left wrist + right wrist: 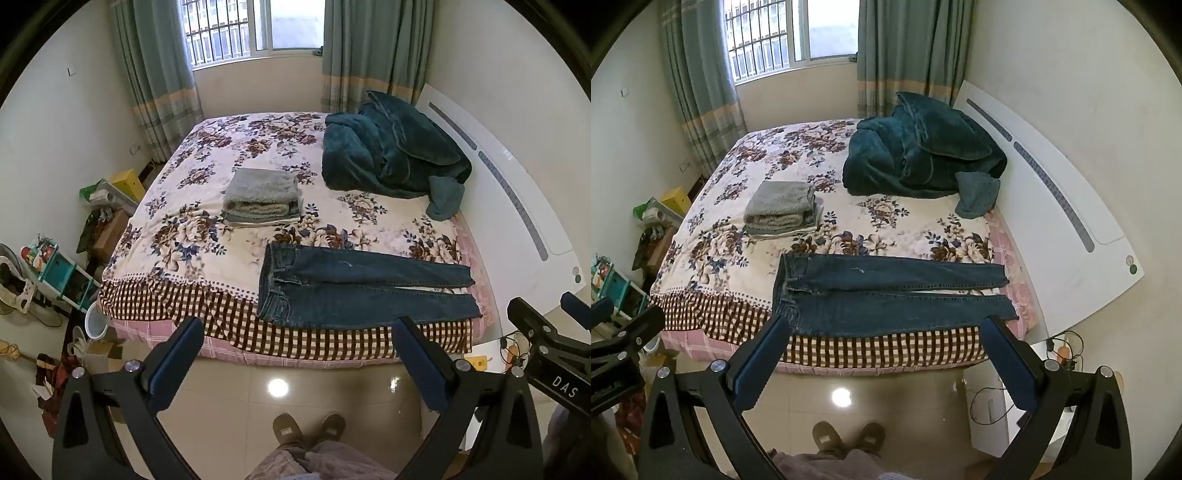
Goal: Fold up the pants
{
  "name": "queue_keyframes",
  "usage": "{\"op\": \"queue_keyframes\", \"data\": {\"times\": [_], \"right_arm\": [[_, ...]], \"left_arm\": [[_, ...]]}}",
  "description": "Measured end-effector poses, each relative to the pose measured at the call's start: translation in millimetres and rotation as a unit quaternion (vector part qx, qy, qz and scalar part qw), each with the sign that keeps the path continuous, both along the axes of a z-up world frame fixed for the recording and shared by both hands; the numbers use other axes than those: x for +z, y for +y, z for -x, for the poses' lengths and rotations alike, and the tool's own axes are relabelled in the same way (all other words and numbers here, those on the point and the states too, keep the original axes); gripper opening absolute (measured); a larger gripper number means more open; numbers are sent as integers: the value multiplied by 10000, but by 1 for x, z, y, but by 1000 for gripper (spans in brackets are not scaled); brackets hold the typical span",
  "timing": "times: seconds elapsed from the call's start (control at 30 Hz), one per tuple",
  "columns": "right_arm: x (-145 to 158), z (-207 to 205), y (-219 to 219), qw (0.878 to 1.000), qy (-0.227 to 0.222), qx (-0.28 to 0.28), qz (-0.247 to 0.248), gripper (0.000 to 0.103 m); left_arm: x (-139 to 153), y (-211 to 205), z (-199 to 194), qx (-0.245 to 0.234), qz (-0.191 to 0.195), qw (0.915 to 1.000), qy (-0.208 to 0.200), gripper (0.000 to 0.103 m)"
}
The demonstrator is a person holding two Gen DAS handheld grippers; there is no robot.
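Dark blue jeans [354, 288] lie flat on the near edge of the bed [177, 295], waistband to the left, both legs stretched to the right side by side. They also show in the right wrist view [886, 299]. My left gripper [299, 325] is open and empty, held back from the bed above the floor. My right gripper [886, 323] is open and empty, also short of the bed edge; it shows at the right edge of the left wrist view [546, 314].
A stack of folded clothes [262, 195] sits mid-bed behind the jeans. A teal blanket and pillow [391, 147] are heaped by the white headboard [517, 206]. Clutter and a shelf [55, 273] stand left of the bed. A nightstand with cables [1067, 354] is at the right.
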State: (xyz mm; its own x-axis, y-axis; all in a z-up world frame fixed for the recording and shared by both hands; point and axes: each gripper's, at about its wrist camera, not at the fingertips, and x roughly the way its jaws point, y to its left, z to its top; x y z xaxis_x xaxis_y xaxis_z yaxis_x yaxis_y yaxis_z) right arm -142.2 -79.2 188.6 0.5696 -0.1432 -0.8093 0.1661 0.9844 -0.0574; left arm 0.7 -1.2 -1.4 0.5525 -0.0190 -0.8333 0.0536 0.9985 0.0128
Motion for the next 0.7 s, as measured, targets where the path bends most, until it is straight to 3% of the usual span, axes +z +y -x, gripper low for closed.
{"op": "queue_keyframes", "data": {"times": [0.6, 0.7], "right_arm": [[6, -8, -7, 10000, -31, 4, 30, 103], [17, -8, 8, 10000, -33, 45, 50, 103]], "left_arm": [[0, 1, -1, 37, 53, 10000, -7, 103], [-1, 0, -2, 72, 71, 9999, 2, 103]]}}
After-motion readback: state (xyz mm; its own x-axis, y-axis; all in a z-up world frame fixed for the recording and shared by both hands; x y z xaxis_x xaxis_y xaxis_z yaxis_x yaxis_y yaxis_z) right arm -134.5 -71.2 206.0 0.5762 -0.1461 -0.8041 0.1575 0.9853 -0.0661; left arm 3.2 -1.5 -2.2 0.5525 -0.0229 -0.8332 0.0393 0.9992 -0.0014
